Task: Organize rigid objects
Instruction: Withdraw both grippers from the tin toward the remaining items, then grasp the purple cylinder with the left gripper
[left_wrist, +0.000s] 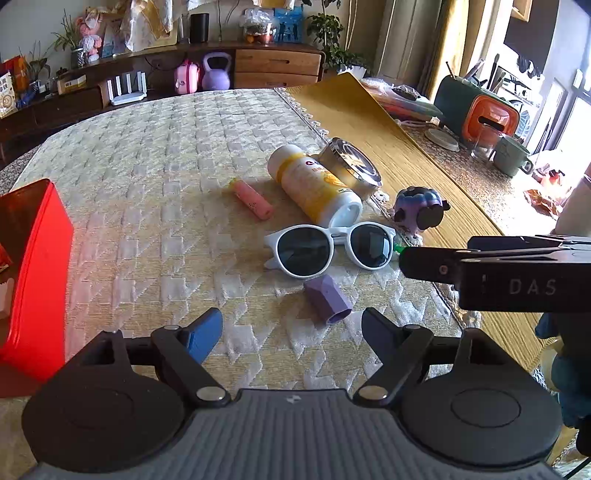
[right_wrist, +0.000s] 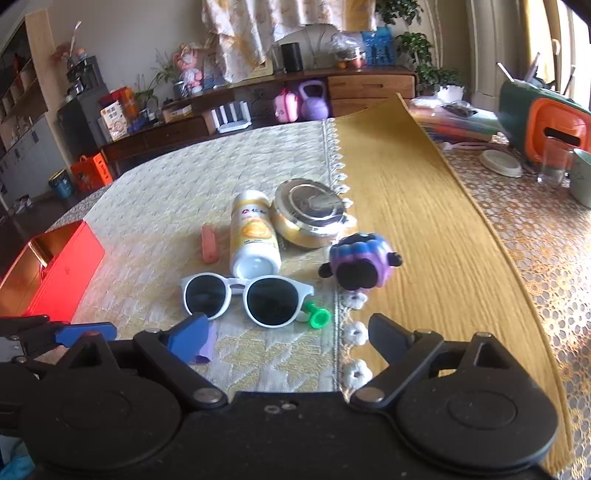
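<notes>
- Approach step: left gripper (left_wrist: 291, 334) and right gripper (right_wrist: 286, 338) both gape, empty, near the white sunglasses (left_wrist: 330, 248).
- Next, probably: grasp one item, carry to the red box (left_wrist: 35, 273).

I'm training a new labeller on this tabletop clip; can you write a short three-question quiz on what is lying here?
1. True or false: the white bottle stands upright.
2. Which item lies nearest the left hand-held gripper? A) pink tube B) purple block C) round tin
3. Fill in: the sunglasses have a ____ frame.

Key
1. False: it lies on its side, its base towards the cameras.
2. B.
3. White.
</notes>
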